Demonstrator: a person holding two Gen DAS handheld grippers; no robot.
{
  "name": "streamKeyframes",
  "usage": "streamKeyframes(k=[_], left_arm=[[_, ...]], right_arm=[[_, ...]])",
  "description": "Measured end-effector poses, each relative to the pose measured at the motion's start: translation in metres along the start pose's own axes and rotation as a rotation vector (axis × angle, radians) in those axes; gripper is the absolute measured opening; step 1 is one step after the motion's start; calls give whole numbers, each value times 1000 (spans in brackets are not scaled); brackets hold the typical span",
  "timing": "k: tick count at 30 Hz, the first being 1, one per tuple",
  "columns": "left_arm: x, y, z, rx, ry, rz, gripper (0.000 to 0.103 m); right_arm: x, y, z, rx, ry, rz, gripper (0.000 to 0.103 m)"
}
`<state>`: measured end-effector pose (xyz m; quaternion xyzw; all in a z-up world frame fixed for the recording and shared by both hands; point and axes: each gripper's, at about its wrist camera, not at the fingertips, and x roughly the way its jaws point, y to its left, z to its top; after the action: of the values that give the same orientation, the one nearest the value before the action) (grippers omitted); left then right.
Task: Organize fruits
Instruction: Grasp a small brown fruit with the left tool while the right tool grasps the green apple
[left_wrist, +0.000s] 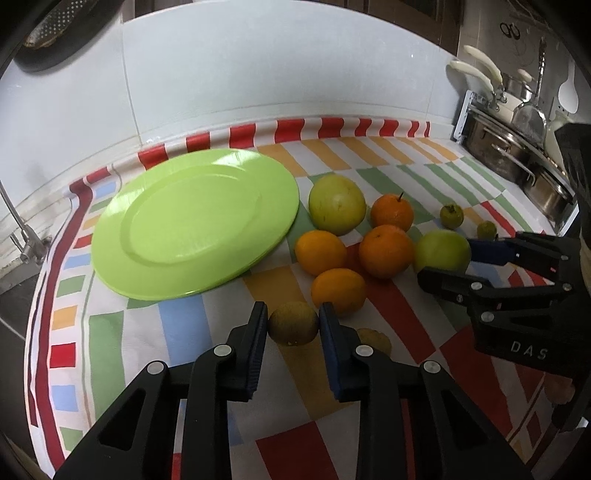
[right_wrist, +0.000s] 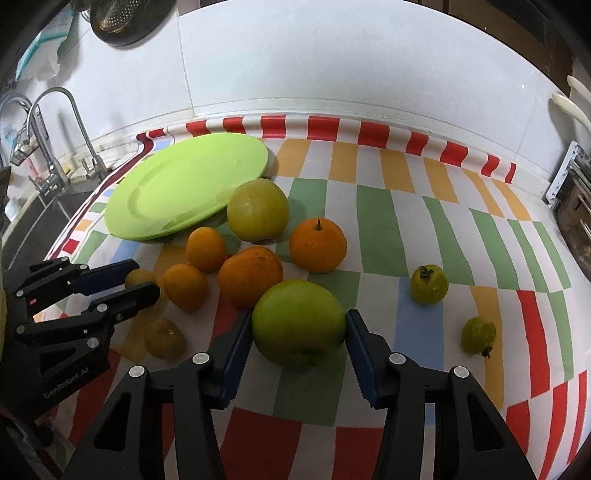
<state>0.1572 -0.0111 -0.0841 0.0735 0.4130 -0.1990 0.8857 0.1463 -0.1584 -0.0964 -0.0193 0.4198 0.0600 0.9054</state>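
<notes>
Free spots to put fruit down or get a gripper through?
Green plate is bare. Open cloth lies right of the stemmed orange, back to the striped edge, with only two small green fruits near. Crowded: cluster between plate and big green apple, where both grippers sit.

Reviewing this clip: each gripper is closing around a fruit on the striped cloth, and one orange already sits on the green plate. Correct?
Not quite. The green plate holds no fruit; both wrist views show every orange on the cloth. The rest stands: the left gripper brackets a small brownish fruit, and the right gripper brackets a green apple.
</notes>
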Motion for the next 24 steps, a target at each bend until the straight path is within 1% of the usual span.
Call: streamKeyframes(k=[7,12,18,21,24], left_arm=[[-25,3,3,-13,-46,12,29],[-37,7,9,-2,-71,51,29],[-44,26,27,-2,-100,79,29],[-44,39,42,2,-110,98,29],[-39,57,57,-5,-114,109,29]], right_arm=[[-23,8,0,-15,-38,18,51],[-36,19,10,-50,-69,40,51],[-41,35,39,-98,-113,87,51],[-36,46,58,-131,-126,98,51],[-23,58,82,-165,-118,126,51]])
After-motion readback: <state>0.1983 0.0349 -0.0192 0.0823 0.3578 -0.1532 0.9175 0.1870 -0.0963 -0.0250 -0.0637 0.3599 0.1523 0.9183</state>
